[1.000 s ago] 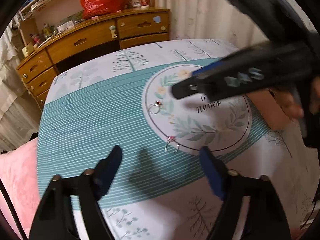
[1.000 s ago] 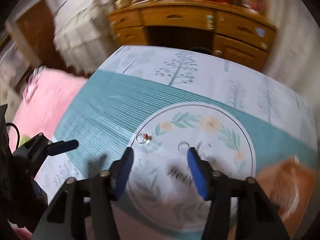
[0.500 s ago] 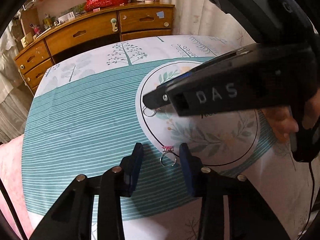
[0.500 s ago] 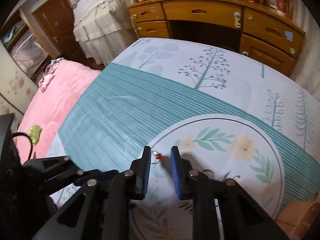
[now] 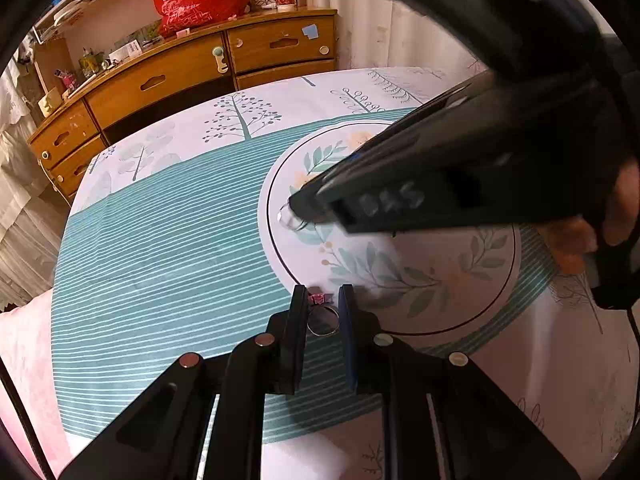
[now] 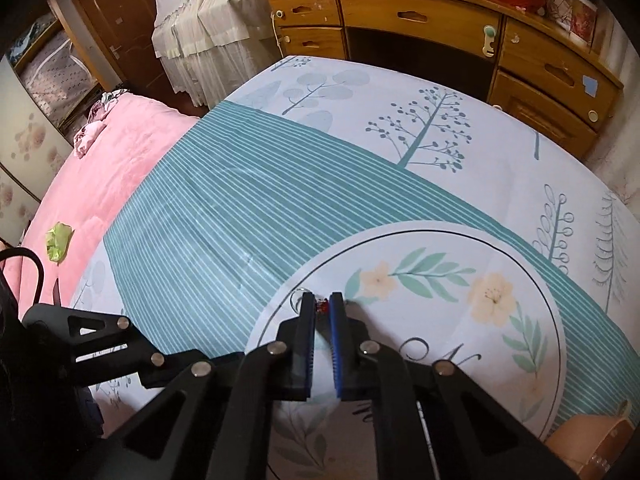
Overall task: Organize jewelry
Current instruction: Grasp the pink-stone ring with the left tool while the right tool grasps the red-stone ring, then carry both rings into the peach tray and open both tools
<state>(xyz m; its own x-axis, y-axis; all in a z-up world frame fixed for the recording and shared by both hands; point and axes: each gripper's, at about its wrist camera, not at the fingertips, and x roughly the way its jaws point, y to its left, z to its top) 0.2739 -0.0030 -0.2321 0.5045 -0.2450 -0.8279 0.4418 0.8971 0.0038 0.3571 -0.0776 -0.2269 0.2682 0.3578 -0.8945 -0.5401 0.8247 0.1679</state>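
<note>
- Both grippers have narrowed since a second ago.
- Left gripper (image 5: 322,300) clamps the pink-stone ring (image 5: 322,317) on the bedspread (image 5: 168,248).
- Right gripper (image 6: 321,305) pinches the red-stone ring (image 6: 322,305) inside the printed circle (image 6: 556,300).

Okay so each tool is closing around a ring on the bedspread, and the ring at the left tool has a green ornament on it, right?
Not quite: the ornament on the ring between the left tool fingers is pink, as the left wrist view shows. The rest holds: the right tool brackets a ring with a red stone on the bedspread.
</note>
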